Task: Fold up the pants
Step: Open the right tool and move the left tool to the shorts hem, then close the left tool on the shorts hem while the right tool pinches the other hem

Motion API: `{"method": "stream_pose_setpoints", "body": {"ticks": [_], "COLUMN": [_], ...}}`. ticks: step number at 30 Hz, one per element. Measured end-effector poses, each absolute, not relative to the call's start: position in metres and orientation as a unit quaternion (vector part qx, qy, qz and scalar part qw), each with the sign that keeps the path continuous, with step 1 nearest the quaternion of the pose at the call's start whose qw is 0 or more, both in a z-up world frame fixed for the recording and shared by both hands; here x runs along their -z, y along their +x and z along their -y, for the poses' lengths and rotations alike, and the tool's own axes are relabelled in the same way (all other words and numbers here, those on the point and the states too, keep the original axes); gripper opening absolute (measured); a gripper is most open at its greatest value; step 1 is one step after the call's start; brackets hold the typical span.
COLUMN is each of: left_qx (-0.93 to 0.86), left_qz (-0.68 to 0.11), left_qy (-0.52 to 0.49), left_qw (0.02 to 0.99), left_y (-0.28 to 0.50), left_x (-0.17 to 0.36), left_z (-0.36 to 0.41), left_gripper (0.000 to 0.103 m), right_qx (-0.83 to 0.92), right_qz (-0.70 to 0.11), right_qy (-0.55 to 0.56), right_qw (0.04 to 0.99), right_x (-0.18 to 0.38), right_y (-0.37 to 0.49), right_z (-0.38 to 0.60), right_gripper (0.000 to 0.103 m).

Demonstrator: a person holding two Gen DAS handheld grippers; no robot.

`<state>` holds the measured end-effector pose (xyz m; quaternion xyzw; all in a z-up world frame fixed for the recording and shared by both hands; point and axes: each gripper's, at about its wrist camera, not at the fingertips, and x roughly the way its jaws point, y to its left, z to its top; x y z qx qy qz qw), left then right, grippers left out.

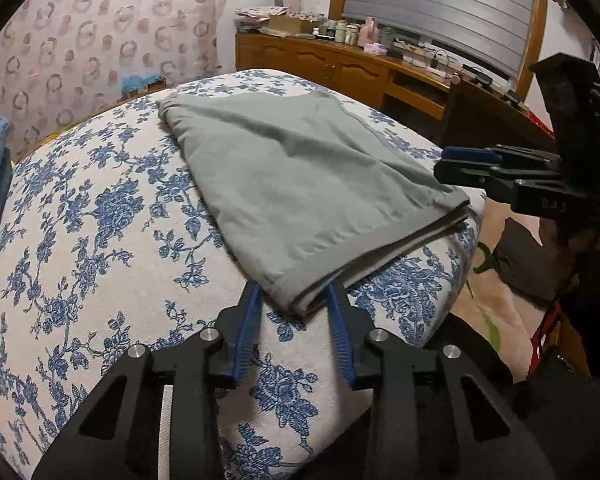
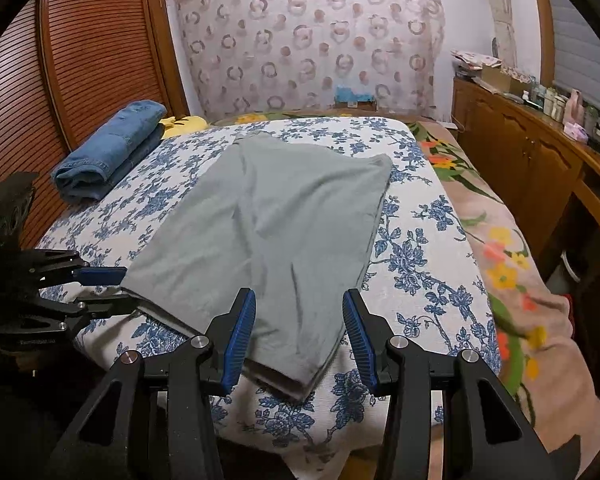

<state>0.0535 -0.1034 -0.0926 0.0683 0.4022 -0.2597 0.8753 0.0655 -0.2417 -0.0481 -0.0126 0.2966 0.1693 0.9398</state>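
- jeans (image 2: 110, 152): blue, folded into a stack, far left on the bed by the slatted wooden door (image 2: 40, 80). Well apart from the pants.
- left gripper (image 1: 294, 300): jaws narrowed onto near-left hem corner of the pants. Blue pads (image 1: 249, 320) sit either side of the layered edge, tips tucked at the cloth. From the right wrist view it's side-on at (image 2: 112, 288), one finger over the corner, one under. Can't confirm pads actually press the fabric; looks like contact, not sure.
- pants (image 2: 268, 232): grey-green, plain, already folded lengthwise, lying flat & diagonal on the floral sheet (image 2: 420, 240) mid-bed. Hem end nearest the cams, stacked layers visible at that edge (image 1: 380, 252). Waist end far side. Few soft creases, no bunching.
- right gripper (image 2: 300, 320): jaws about half open, holding nothing. Hovers over near-right hem corner, pads (image 2: 242, 332) straddle the cloth w/o touching it.
- right of bed: pink flowered blanket (image 2: 512, 280), then wooden cabinet (image 2: 520, 160) w/ clutter on top.
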Motion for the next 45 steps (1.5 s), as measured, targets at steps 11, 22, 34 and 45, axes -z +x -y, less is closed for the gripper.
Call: {"method": "stream_pose_setpoints", "body": {"ticks": [11, 22, 34, 45], "left_qx": [0.259, 0.259, 0.259, 0.255], "left_qz": [-0.387, -0.402, -0.402, -0.355], "left_qy": [0.057, 0.051, 0.05, 0.041], "left_qw": [0.883, 0.876, 0.877, 0.899], "left_y": [0.049, 0.052, 0.054, 0.047], "left_x": [0.085, 0.093, 0.095, 0.064], "left_z": [0.097, 0.097, 0.095, 0.089], "left_gripper": [0.015, 0.015, 0.015, 0.012], "right_qx": [-0.165, -0.149, -0.161, -0.192], "right_qz": [-0.308, -0.328, -0.334, -0.293], "right_qy": [-0.018, -0.005, 0.006, 0.01], "right_qw": [0.937, 0.933, 0.929, 0.936], "right_x": [0.053, 0.061, 0.066, 0.048], "right_y": [0.054, 0.058, 0.061, 0.053], "right_z": [0.238, 0.239, 0.239, 0.239], "right_gripper": [0.048, 0.043, 0.034, 0.01]}}
